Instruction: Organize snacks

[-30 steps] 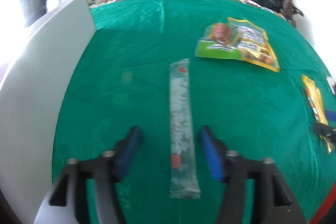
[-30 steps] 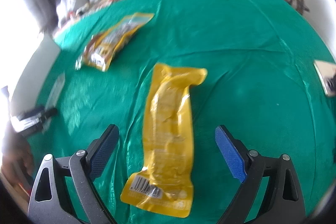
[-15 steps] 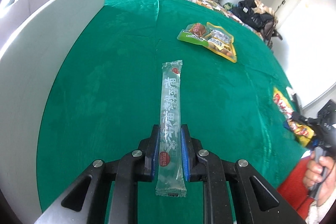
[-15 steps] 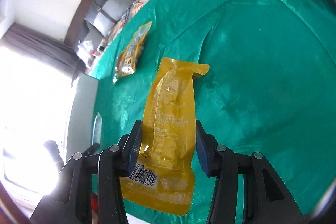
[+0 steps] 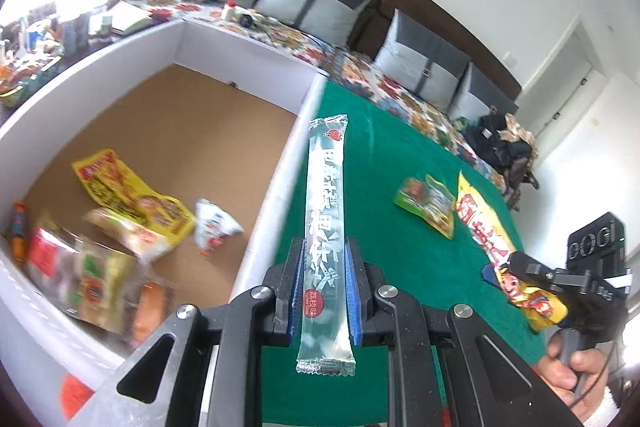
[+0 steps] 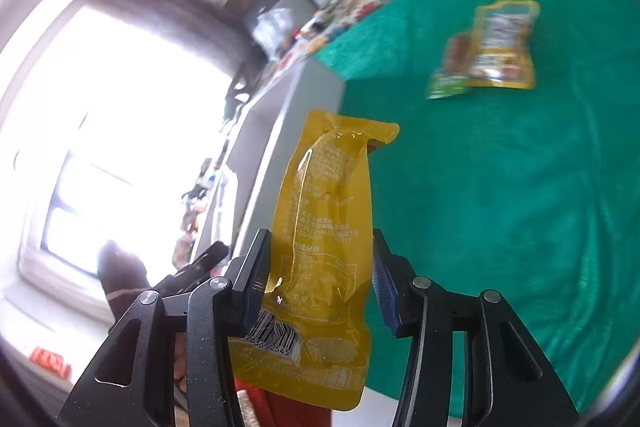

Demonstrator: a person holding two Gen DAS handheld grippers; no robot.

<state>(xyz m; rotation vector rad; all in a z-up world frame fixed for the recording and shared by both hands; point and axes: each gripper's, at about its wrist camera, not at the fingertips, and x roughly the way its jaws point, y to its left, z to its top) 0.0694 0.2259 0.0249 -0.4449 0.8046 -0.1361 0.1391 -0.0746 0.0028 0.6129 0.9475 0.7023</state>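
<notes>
My left gripper (image 5: 325, 281) is shut on a long clear jelly stick packet (image 5: 325, 195), held in the air over the right wall of a white box (image 5: 276, 187) with a brown floor. My right gripper (image 6: 320, 275) is shut on a yellow snack pouch (image 6: 328, 227), lifted above the green cloth (image 6: 500, 187); it also shows in the left wrist view (image 5: 516, 267). Several snack packets (image 5: 132, 207) lie in the box. A green packet (image 5: 416, 193) and a yellow packet (image 5: 442, 215) lie together on the cloth, also in the right wrist view (image 6: 500, 51).
The box's outer wall (image 6: 280, 131) shows left of the pouch. A sofa with grey cushions (image 5: 420, 51) runs behind the table, with a dark bag (image 5: 504, 143) at its right end. A bright window (image 6: 120, 147) is at left. Clutter (image 5: 36, 39) lies beyond the box.
Both grippers have lifted their packets off the green cloth and swung left toward the white box. The left one now hangs over the box wall. One second ago both were open.
</notes>
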